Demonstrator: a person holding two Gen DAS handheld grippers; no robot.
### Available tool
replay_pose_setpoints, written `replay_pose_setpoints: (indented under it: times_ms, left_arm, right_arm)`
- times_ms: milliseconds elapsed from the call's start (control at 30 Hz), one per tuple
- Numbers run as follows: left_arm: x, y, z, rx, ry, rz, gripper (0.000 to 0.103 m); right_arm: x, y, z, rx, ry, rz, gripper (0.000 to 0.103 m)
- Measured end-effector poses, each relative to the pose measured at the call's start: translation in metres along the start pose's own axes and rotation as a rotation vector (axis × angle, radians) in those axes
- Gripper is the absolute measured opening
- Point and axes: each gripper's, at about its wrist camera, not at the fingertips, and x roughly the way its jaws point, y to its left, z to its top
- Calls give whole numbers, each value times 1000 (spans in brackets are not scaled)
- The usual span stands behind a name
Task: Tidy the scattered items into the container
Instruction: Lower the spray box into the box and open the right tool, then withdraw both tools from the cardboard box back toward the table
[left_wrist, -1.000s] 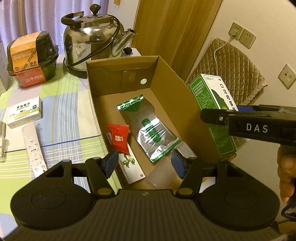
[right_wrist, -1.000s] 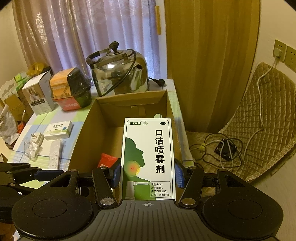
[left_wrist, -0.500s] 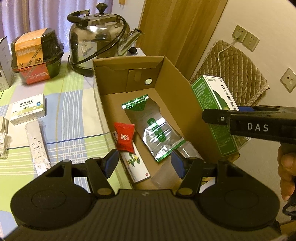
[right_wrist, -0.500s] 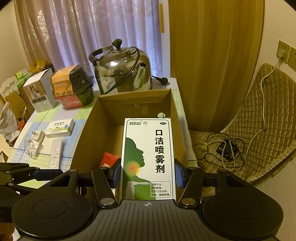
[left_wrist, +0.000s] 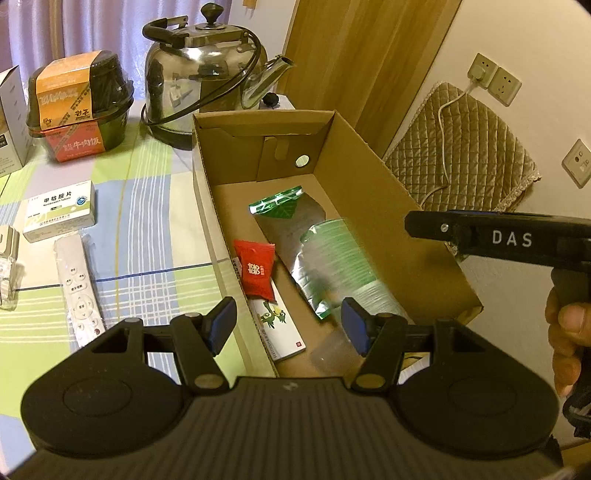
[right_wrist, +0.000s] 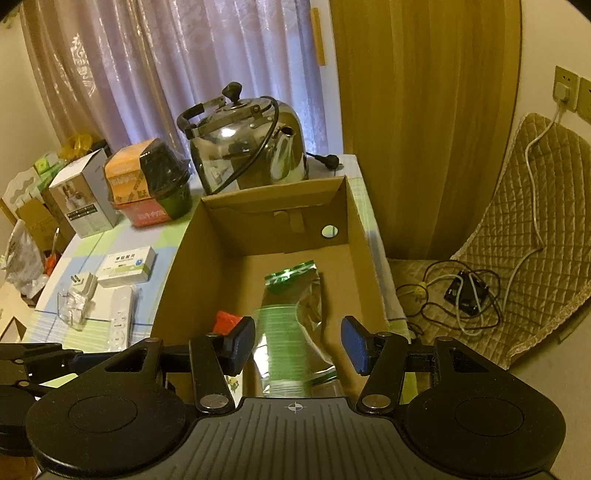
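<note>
The open cardboard box (left_wrist: 369, 177) (right_wrist: 280, 221) stands on the table's right end. A green-and-white spray carton (left_wrist: 340, 258) (right_wrist: 286, 343), blurred by motion, is dropping inside it onto a silver-green foil pouch (left_wrist: 288, 218) (right_wrist: 299, 284). My right gripper (right_wrist: 298, 343) stands open above the box with the carton loose below its fingers; in the left wrist view the right gripper (left_wrist: 498, 240) shows side-on over the box's right wall. My left gripper (left_wrist: 288, 325) hangs open and empty over the box's near end. A red packet (left_wrist: 256, 271) and a flat white carton (left_wrist: 280, 328) lie inside too.
On the checked tablecloth left of the box lie a white medicine box (left_wrist: 59, 210), a white remote (left_wrist: 77, 288) and a bagged plug adapter (right_wrist: 79, 299). A steel kettle (left_wrist: 203, 74) and a noodle bowl (left_wrist: 81, 107) stand behind. A quilted chair (right_wrist: 524, 229) is at the right.
My right gripper has opened and let go of the green-and-white carton, which is now falling into the cardboard box. The left gripper stayed open, drawing back slightly.
</note>
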Motion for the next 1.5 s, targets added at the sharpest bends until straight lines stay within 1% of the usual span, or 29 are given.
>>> replay_pose_setpoints:
  times_ms: [467, 867, 1133, 1267, 1300, 1333, 1367, 1400, 1433, 1467, 1500]
  left_arm:
    - [-7, 8, -5, -9, -4, 4, 58]
    - [-25, 20, -15, -27, -18, 18, 58]
    - [-44, 38, -27, -43, -27, 52, 58]
    - [-57, 47, -39, -41, -32, 88, 64]
    - [-60, 51, -43, -43, -33, 95, 68]
    - [-63, 55, -47, -46, -34, 102, 71]
    - [-67, 59, -52, -51, -37, 113, 76]
    - [-71, 63, -56, -56, -40, 122, 79]
    - [-75, 68, -61, -62, -43, 131, 79]
    - [-79, 73, -65, -72, -43, 140, 80]
    - [-83, 79, -70, -82, -42, 148, 81]
  right_arm:
    - [-7, 0, -7, 24, -4, -6, 58]
    - [-18, 15, -12, 11, -1, -3, 58]
    - [-27, 31, -19, 4, 4, -6, 58]
    - [-33, 39, -26, 11, 11, -6, 58]
    - [-35, 41, -28, 9, 12, -7, 59]
    - [-37, 43, -30, 6, 13, -10, 59]
    - [-39, 45, -32, 4, 13, -12, 59]
    - [-42, 47, -34, 3, 11, -14, 67]
    - [-45, 49, -36, 4, 3, -20, 81]
    - [-49, 52, -39, 5, -18, -31, 103]
    - [-54, 55, -41, -1, -37, -37, 103]
